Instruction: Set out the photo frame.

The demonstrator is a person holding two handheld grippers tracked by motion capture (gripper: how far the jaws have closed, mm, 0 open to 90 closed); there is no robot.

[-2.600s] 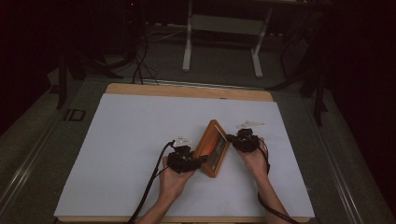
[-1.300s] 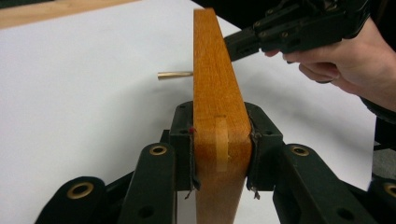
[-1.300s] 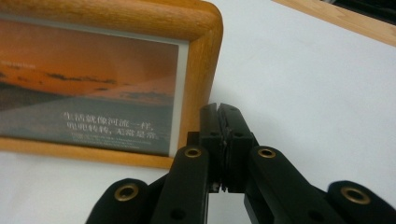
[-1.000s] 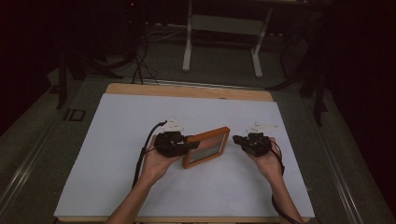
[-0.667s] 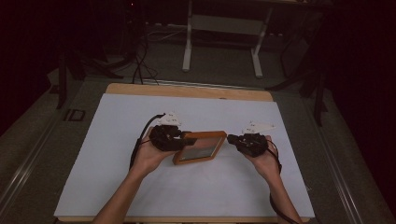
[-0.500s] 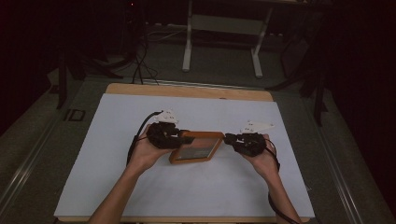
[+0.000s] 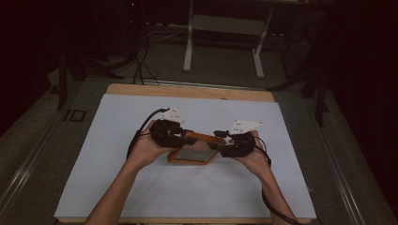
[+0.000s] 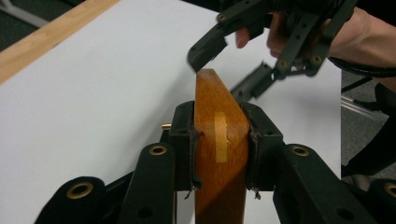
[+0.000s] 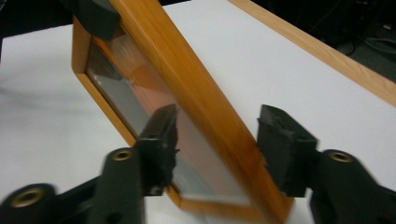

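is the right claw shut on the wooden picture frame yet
No, open: the right claw straddles the glass-fronted wooden picture frame, with a gap at one pad.

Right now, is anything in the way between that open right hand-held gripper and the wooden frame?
Nothing visible. The right hand-held gripper already has its open jaws on either side of the wooden frame, which the left hand-held gripper clamps at the other end.

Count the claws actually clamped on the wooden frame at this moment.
1. The left claw grips the wooden frame by one end edge. The right claw is open, with its jaws on either side of the frame's other end, not yet closed.
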